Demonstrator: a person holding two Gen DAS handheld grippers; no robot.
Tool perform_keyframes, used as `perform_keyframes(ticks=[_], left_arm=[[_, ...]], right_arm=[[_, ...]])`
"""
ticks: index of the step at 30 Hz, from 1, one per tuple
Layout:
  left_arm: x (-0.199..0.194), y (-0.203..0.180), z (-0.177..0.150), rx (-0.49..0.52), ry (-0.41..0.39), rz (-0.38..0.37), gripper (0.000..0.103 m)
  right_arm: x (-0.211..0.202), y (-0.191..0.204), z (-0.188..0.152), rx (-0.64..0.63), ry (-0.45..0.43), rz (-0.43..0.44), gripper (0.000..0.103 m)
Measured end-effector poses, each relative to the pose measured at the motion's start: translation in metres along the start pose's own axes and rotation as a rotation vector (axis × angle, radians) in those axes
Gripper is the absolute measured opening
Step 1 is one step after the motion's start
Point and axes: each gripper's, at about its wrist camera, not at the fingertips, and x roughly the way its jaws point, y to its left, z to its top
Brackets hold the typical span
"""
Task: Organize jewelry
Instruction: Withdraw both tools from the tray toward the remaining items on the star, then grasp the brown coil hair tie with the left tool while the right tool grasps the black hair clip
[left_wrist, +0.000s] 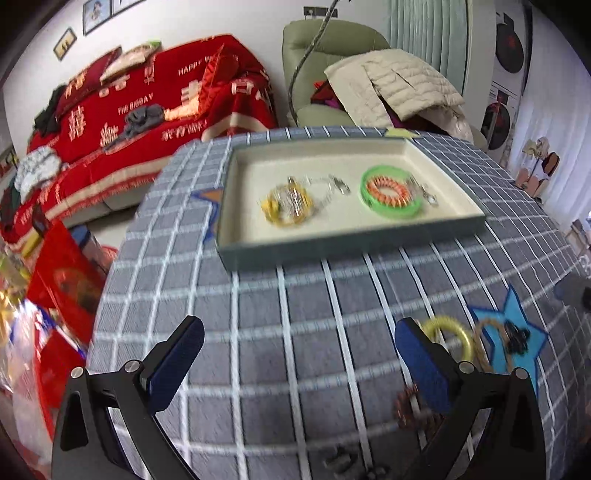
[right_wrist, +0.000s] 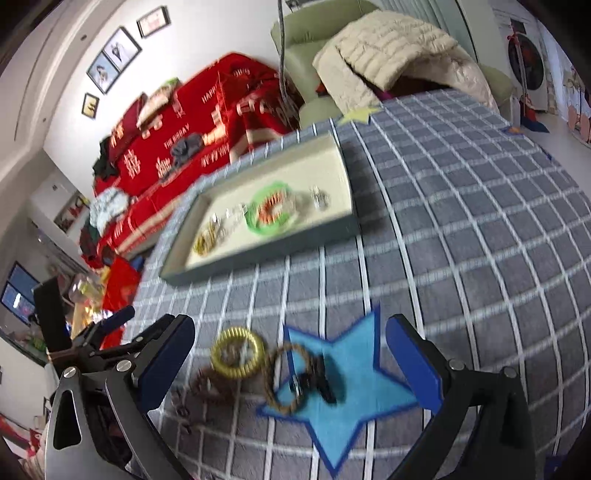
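Loose jewelry sits on the checked tablecloth (right_wrist: 461, 229), near edge, by the blue star patch (right_wrist: 354, 387). The yellow ring bracelet (right_wrist: 238, 352) lies just left of the star. The brown cord loop (right_wrist: 284, 376) overlaps the star's left side, with a black clip-like piece (right_wrist: 325, 380) touching it. A dark red-brown coil (right_wrist: 208, 386) touches the yellow ring on its near-left. Frames blurred, so finer detail not readable.

Tray (left_wrist: 332, 245) is farther back, well apart from this pile. It holds a green bangle (left_wrist: 391, 192) around an orange coil, a yellowish bracelet (left_wrist: 286, 206) and silvery chain bits.

Handling, my guess: all light. Yellow ring looks stiff, maybe slick; pinch across the band, one pad inside the hole, one outside. Cord loop is soft and will sag; take it where it's clear of the black piece or both come up tangled. Coil is springy and may squirm.

Pose: my right gripper (right_wrist: 291, 354) hovers over the pile, tilted down-fwd, fingers wide apart, nothing between them. Ring and cord lie within the span. My left gripper (left_wrist: 299, 354) is also spread wide and empty, over bare cloth, pile just beside its right finger.
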Motion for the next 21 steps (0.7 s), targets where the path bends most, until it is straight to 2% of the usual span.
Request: perform_keyframes(ticks=[12, 21], left_arm=[[-0.006, -0.020, -0.032, 0.010, 0.036, -0.038, 0.103], [-0.001, -0.014, -0.016, -0.049, 0.066, -0.113, 0.103]], right_arm=[[-0.004, -0.014, -0.040, 0.034, 0.063, -0.092, 0.103], [-0.005, -0.005, -0.041, -0.023, 0.049, -0.128, 0.100]])
